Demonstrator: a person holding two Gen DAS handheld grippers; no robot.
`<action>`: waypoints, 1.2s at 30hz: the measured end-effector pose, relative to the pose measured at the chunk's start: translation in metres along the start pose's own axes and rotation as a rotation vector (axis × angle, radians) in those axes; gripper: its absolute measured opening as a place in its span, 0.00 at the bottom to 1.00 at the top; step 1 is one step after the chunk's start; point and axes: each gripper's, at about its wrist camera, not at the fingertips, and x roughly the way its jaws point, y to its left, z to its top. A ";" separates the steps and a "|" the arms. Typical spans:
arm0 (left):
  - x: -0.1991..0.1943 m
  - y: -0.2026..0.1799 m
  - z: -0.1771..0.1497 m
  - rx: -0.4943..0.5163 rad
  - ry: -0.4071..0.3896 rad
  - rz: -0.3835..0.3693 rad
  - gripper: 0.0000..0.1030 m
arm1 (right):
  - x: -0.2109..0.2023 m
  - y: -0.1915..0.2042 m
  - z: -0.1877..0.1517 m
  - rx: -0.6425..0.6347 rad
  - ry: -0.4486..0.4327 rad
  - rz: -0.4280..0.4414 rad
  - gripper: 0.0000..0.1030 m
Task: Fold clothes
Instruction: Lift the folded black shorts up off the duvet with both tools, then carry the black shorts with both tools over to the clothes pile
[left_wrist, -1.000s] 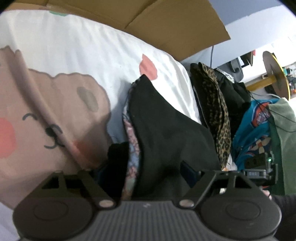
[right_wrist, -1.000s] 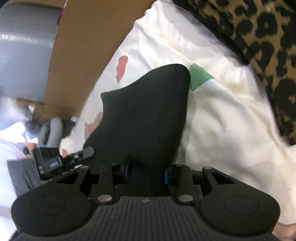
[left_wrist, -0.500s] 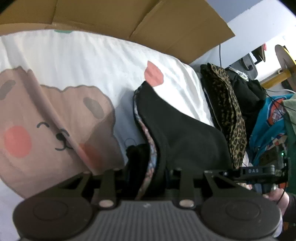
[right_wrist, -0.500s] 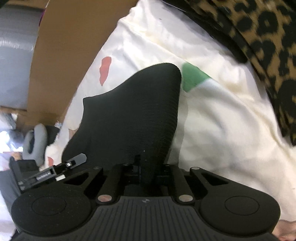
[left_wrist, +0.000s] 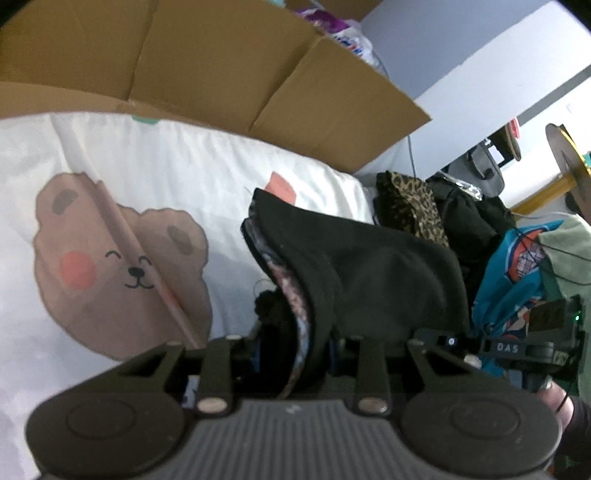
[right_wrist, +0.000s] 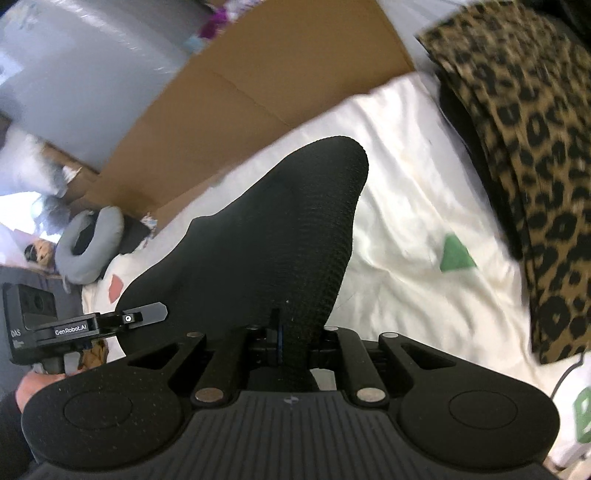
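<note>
I hold a black garment (left_wrist: 373, 273) up over the bed (left_wrist: 155, 173) — my left claw (left_wrist: 295, 343) pinches one bunched edge, its patterned lining showing, and my right claw (right_wrist: 293, 341) is clamped on another, likely to align a fold. A cardboard box (left_wrist: 221, 70) stands behind — contents hidden.

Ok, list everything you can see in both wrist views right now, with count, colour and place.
black garment: one, black with patterned lining, lifted over the bedsheet, held at two edges
bedsheet: one, white with a brown bear print, under everything
cardboard: one folded-out sheet, brown, behind the bedsheet
leopard garment: one, tan and black, right of the black garment
clothes pile: several, black, teal, green, far right
neck pillow: one, grey, by the cardboard's end
left gripper: shut on black garment
right gripper: shut on black garment
</note>
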 end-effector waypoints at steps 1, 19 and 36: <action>-0.006 -0.005 -0.001 0.003 -0.005 0.005 0.31 | -0.005 0.006 0.001 -0.023 -0.004 -0.003 0.07; -0.121 -0.124 0.027 0.024 -0.137 0.102 0.32 | -0.147 0.099 0.054 -0.229 -0.166 0.018 0.07; -0.201 -0.252 0.071 0.023 -0.301 0.144 0.32 | -0.286 0.162 0.140 -0.326 -0.293 0.042 0.07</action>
